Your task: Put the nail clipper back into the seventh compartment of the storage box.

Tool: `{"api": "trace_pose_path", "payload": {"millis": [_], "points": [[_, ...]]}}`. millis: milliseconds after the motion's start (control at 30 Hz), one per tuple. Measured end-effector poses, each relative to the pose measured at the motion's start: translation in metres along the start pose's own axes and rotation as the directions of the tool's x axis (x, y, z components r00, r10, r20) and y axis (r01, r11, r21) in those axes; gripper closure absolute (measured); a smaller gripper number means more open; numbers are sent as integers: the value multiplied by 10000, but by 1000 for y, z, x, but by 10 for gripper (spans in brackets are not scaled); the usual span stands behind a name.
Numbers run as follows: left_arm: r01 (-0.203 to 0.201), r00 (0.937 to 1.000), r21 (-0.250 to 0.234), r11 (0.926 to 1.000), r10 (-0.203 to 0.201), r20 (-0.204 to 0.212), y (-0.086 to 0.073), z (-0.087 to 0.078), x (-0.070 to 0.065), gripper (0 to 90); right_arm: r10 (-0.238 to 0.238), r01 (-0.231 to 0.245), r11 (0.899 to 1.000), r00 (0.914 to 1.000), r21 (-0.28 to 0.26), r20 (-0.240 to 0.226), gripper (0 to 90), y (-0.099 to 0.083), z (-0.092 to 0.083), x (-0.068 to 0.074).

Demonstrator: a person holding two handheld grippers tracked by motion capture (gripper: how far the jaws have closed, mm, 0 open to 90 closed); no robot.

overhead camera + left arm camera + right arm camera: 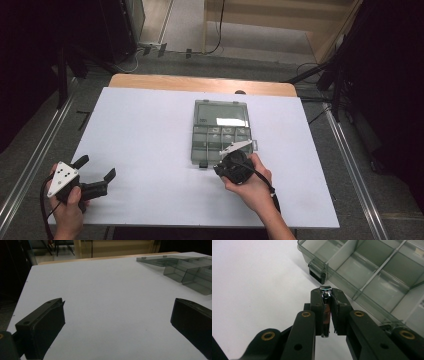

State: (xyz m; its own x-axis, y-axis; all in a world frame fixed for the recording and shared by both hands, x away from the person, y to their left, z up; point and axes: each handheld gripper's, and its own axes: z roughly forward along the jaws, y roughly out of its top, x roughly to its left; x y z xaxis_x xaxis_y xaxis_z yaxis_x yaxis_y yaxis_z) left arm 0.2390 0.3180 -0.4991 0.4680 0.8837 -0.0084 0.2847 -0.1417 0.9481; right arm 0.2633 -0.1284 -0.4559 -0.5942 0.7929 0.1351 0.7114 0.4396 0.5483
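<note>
A small shiny metal nail clipper (325, 315) stands on edge between the black pads of my right gripper (328, 295), which is shut on it. Its tip pokes out just past the pads. That gripper (231, 162) hovers at the near edge of an open smoky-grey compartment box (195, 150), close to its left front corner and black latch (317, 273). The box's divided cells (372, 275) lie just ahead of the clipper. Near the table's front left corner, my left gripper (97, 167) is open and holds nothing, its jaws spread wide over bare white surface (118, 305).
The box's lid (221, 114) lies folded back flat toward the far side. A white board (150, 125) covers the wooden table. The box (185, 272) sits far off to the left gripper's right. Metal rails and dark stands flank the table.
</note>
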Motion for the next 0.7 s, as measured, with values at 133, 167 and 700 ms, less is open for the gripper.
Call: {"api": "trace_pose_path", "payload": {"millis": [133,167,700], "points": [[2,10000,-7,10000,-1,3,0,0,0,0,-3,4,10000,10000,-70,12,826,1,-4,-3],[2,10000,-7,10000,-1,3,0,0,0,0,31,-31,10000,10000,-91,32,826,1,-5,-3],[7,10000,-17,10000,-7,14,0,0,0,0,159,-153,9992,9998,-360,156,826,4,-15,-10]]}}
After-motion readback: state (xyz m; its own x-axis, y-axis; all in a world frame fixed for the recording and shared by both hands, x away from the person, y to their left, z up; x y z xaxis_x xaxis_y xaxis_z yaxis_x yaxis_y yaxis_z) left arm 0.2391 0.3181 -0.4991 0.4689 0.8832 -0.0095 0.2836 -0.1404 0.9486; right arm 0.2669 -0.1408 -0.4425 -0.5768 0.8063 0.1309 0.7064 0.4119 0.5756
